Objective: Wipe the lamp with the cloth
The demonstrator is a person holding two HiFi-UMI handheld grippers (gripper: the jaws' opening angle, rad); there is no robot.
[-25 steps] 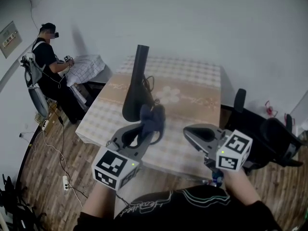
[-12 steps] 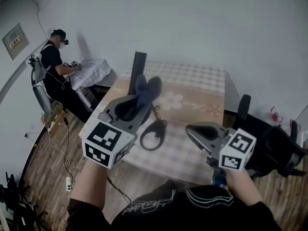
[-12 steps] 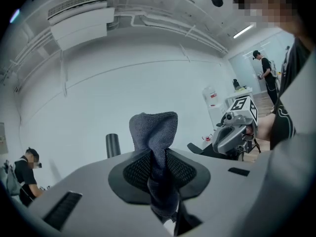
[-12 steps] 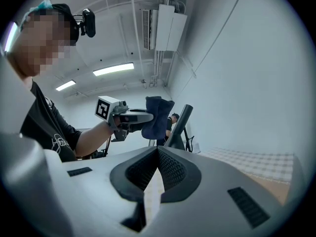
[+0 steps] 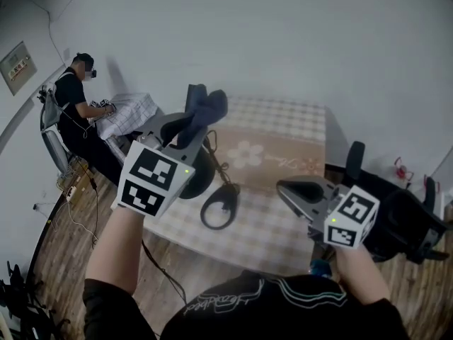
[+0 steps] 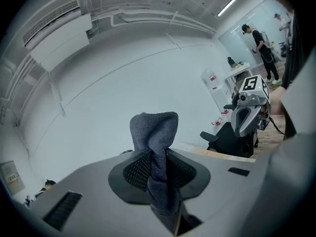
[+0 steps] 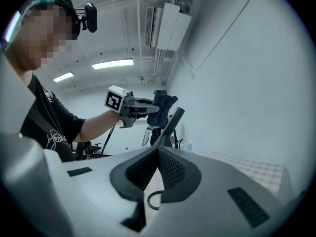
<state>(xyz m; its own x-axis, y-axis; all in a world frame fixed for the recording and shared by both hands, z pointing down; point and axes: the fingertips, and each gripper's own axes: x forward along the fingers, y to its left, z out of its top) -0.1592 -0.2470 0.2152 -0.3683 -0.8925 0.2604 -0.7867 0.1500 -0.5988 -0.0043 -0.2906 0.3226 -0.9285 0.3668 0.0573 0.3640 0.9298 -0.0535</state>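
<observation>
My left gripper (image 5: 185,127) is held high over the table's left side, shut on a dark blue cloth (image 5: 204,109) that sticks up past its tips. In the left gripper view the cloth (image 6: 155,132) stands bunched between the jaws of that gripper (image 6: 159,168). The black lamp (image 5: 202,178) stands below and behind that gripper, mostly hidden, with its cord loop (image 5: 216,211) on the table. In the right gripper view the lamp's slanted arm (image 7: 173,120) shows just beneath the cloth (image 7: 163,105). My right gripper (image 5: 299,190) hovers at the table's near right, shut and holding nothing.
The table (image 5: 283,222) has a checked cover with a flower band. A black office chair (image 5: 396,222) stands to its right. A seated person (image 5: 74,112) works at another table at back left. A power strip (image 5: 71,190) and cables lie on the wooden floor at left.
My left gripper has risen up and to the left with the cloth, away from the lamp's base and cord, and now covers the lamp's arm. The right gripper has barely moved.
</observation>
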